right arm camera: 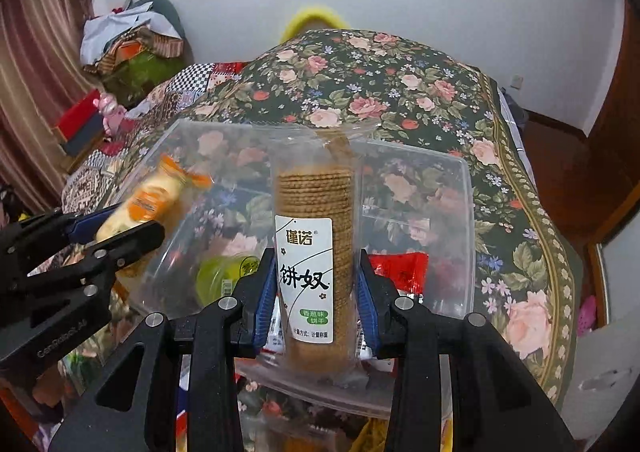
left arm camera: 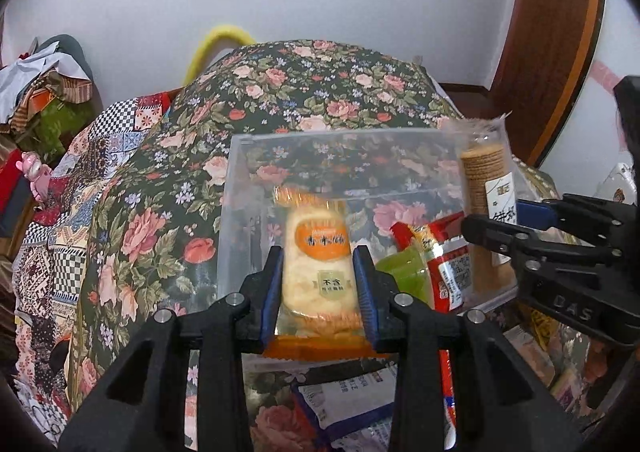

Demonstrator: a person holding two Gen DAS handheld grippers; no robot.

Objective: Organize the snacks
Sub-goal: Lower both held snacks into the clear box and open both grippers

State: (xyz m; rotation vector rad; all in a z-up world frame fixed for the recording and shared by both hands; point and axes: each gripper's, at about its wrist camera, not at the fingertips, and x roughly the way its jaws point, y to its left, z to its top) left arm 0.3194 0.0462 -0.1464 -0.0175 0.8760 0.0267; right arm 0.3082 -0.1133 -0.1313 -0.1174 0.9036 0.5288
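Observation:
My left gripper (left arm camera: 318, 276) is shut on a rice cracker packet (left arm camera: 316, 264) with an orange label, held over the left part of a clear plastic box (left arm camera: 248, 180). My right gripper (right arm camera: 318, 292) is shut on a clear sleeve of round brown biscuits (right arm camera: 316, 252) with a white label, held upright over the same box (right arm camera: 460, 212). The biscuit sleeve (left arm camera: 486, 188) and right gripper (left arm camera: 516, 228) show at the right of the left wrist view. The cracker packet (right arm camera: 148, 204) and left gripper (right arm camera: 116, 232) show at the left of the right wrist view.
A green cup (right arm camera: 224, 276) and red packets (right arm camera: 400, 268) lie in the box. More packets (left arm camera: 348, 404) lie on the floral bedspread (left arm camera: 320, 84) in front of it. Clothes (right arm camera: 128, 40) pile at the back left. A wooden door (left arm camera: 556, 32) stands right.

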